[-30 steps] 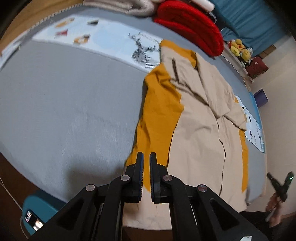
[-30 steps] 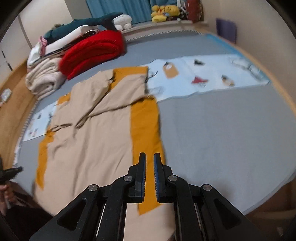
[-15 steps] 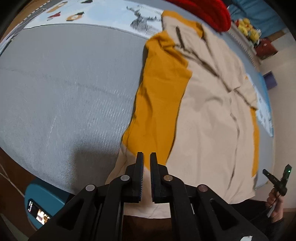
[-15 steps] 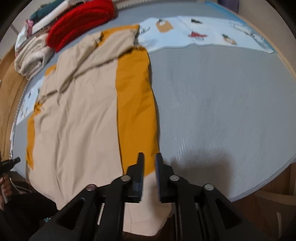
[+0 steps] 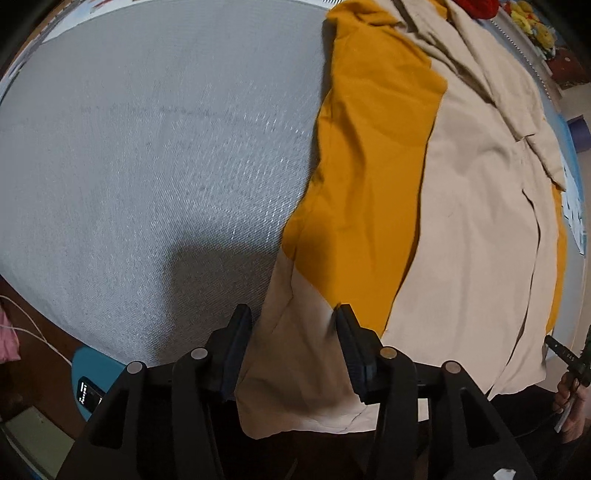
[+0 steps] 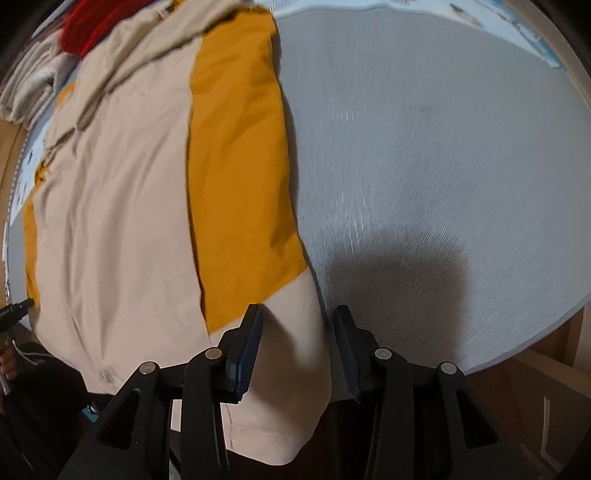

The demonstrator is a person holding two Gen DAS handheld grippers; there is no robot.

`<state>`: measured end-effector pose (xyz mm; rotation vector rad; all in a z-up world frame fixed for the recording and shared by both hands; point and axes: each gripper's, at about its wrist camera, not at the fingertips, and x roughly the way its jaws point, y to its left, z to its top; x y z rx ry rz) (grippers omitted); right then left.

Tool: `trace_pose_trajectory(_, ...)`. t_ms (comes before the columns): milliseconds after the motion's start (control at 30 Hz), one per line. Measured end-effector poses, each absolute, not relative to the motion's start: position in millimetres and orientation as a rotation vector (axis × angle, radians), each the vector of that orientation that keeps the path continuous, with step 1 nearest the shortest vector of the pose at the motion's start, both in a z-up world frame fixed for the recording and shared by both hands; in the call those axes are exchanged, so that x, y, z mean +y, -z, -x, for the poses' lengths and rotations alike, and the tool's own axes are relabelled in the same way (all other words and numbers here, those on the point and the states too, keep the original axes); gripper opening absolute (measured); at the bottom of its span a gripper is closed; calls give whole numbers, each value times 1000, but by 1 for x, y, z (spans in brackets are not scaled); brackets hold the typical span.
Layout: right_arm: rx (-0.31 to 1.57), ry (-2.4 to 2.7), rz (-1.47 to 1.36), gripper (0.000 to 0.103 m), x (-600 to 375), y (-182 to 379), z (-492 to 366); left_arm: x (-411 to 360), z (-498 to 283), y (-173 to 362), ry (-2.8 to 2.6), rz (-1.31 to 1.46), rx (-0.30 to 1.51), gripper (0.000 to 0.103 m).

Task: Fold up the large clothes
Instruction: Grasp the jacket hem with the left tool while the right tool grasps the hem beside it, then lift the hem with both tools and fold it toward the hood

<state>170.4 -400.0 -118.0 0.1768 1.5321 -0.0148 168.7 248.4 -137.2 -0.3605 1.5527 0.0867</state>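
Note:
A large beige and mustard-yellow garment (image 5: 461, 192) lies spread flat on a grey bed (image 5: 147, 147); its near hem hangs over the bed's edge. It also shows in the right wrist view (image 6: 122, 184). My left gripper (image 5: 293, 325) is open, its jaws straddling the beige hem corner by the mustard panel (image 5: 369, 166). My right gripper (image 6: 297, 321) is open, its jaws straddling the beige hem corner at the other side, beside the mustard panel (image 6: 240, 184). Neither gripper holds the cloth.
The grey bed cover (image 6: 443, 166) stretches beside the garment. A red blanket (image 6: 92, 29) and folded pale bedding (image 6: 26, 85) lie at the far end. Soft toys (image 5: 532, 22) sit on a far ledge. A blue object (image 5: 92, 384) lies on the floor.
Both grippers have opened from shut and have come down close to the garment's near hem corners. The garment has not moved.

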Motion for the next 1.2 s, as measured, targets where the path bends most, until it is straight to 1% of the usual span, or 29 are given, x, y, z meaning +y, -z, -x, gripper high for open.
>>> trace_pose_trajectory(133, 1546, 10, -153, 41, -397, 121, -169, 242, -166, 141, -68, 321, 1569, 43)
trace_pose_trajectory(167, 1542, 7, -151, 35, -396, 120, -169, 238, -165, 142, -62, 297, 1573, 40)
trace_pose_trajectory(200, 1540, 4, -150, 21, -394, 119, -169, 234, -164, 143, -58, 274, 1575, 37)
trace_pose_trajectory(233, 1536, 0, -144, 15, -393, 118, -169, 231, -163, 144, -54, 259, 1574, 31)
trace_pose_trajectory(267, 1530, -5, -149, 6, -393, 116, -169, 229, -161, 143, -48, 246, 1572, 21)
trace_pose_trajectory(300, 1518, -9, -160, 3, -394, 113, -168, 227, -159, 142, -35, 249, 1567, 15)
trace_pose_trajectory(333, 1505, -16, -173, 3, -394, 108, -168, 226, -157, 140, -20, 266, 1560, 8)
trace_pose_trajectory(367, 1492, -22, -185, 2, -393, 106, -169, 227, -155, 138, -18, 269, 1553, 5)
trace_pose_trajectory(467, 1453, -29, -213, 2, -399, 91, -167, 221, -142, 124, -6, 290, 1524, 3)
trace_pose_trajectory(633, 1450, -1, -203, 1, -414, 81, -157, 214, -105, 113, -8, 270, 1514, 3)
trace_pose_trajectory(767, 1520, 16, -160, 1, -412, 95, -152, 224, -98, 127, -37, 304, 1551, 11)
trace_pose_trajectory(833, 1544, 8, -151, 1, -410, 99, -155, 232, -103, 126, -30, 351, 1537, 12)
trace_pose_trajectory(867, 1539, 6, -156, 2, -410, 99, -157, 236, -105, 123, -37, 383, 1520, 20)
trace_pose_trajectory(900, 1530, 6, -165, 3, -409, 98, -160, 242, -106, 121, -47, 413, 1495, 25)
trace_pose_trajectory(933, 1518, 11, -174, 5, -409, 96, -162, 247, -108, 120, -57, 436, 1473, 34)
trace_pose_trajectory(967, 1502, 19, -176, 7, -410, 93, -165, 251, -110, 119, -62, 456, 1454, 36)
trace_pose_trajectory(1033, 1466, 39, -182, 16, -413, 89, -171, 254, -117, 120, -63, 478, 1447, 36)
trace_pose_trajectory(1100, 1448, 41, -201, 30, -413, 89, -178, 255, -125, 125, -79, 475, 1461, 36)
trace_pose_trajectory(1167, 1447, 41, -213, 34, -412, 94, -184, 250, -121, 131, -92, 452, 1480, 36)
trace_pose_trajectory(1200, 1454, 39, -213, 34, -411, 97, -187, 248, -119, 131, -96, 437, 1490, 36)
